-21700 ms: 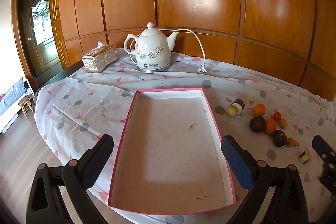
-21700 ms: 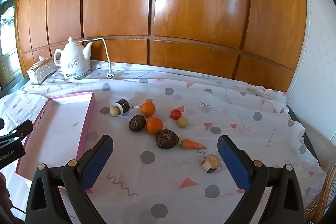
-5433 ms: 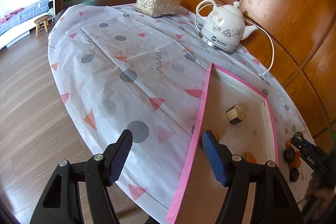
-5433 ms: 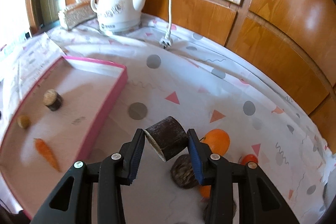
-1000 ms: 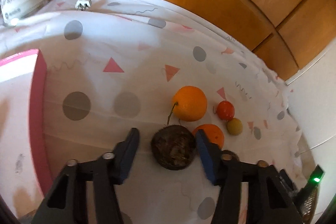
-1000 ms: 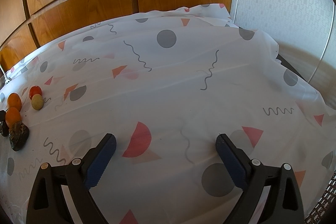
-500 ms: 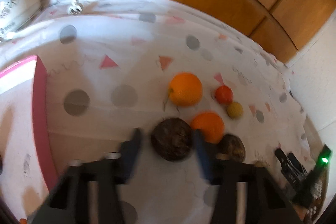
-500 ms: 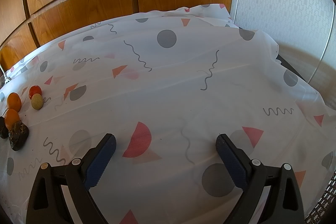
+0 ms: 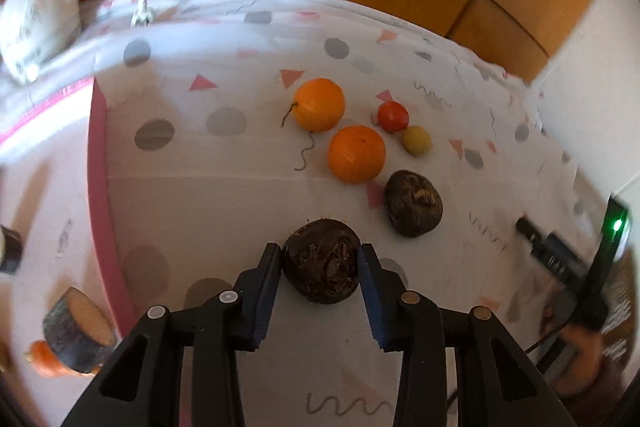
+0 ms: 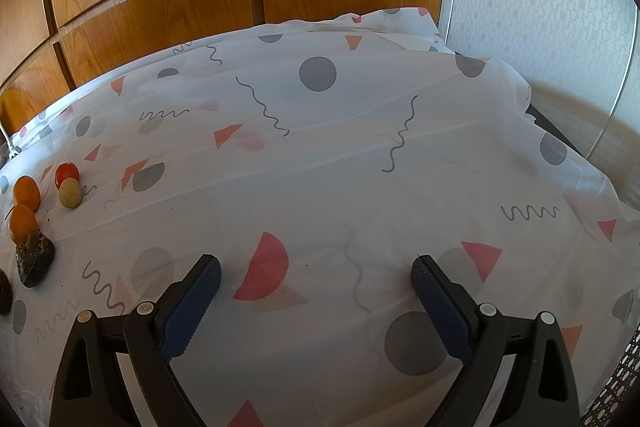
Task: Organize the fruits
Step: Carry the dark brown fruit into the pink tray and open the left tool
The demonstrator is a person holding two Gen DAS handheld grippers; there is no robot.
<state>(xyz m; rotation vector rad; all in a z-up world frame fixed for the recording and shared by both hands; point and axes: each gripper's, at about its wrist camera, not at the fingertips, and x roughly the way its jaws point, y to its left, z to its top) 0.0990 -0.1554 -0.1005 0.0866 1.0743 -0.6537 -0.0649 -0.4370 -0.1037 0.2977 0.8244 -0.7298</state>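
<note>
Left gripper (image 9: 320,263) clamped on a dark, rough round fruit (image 9: 322,261), lifted off the patterned tablecloth (image 9: 248,195).

Both blue pads touch the fruit's sides, so it sits squarely between the fingers, directly ahead of the claw. The pink-rimmed tray (image 9: 100,163) lies to the claw's left, its near wall close by; the coming move probably carries the fruit leftward over that rim. Inside the tray a cut dark cylinder (image 9: 78,337) and a carrot (image 9: 44,365) rest near the front corner. Ahead and to the right on the cloth remain a second dark fruit (image 9: 413,203), two oranges (image 9: 356,154), a small red fruit (image 9: 393,116) and a small yellow one (image 9: 417,140). The right gripper (image 10: 316,287) hangs spread wide and empty over bare cloth, well apart from the fruit, so the left hand is far nearer.
</note>
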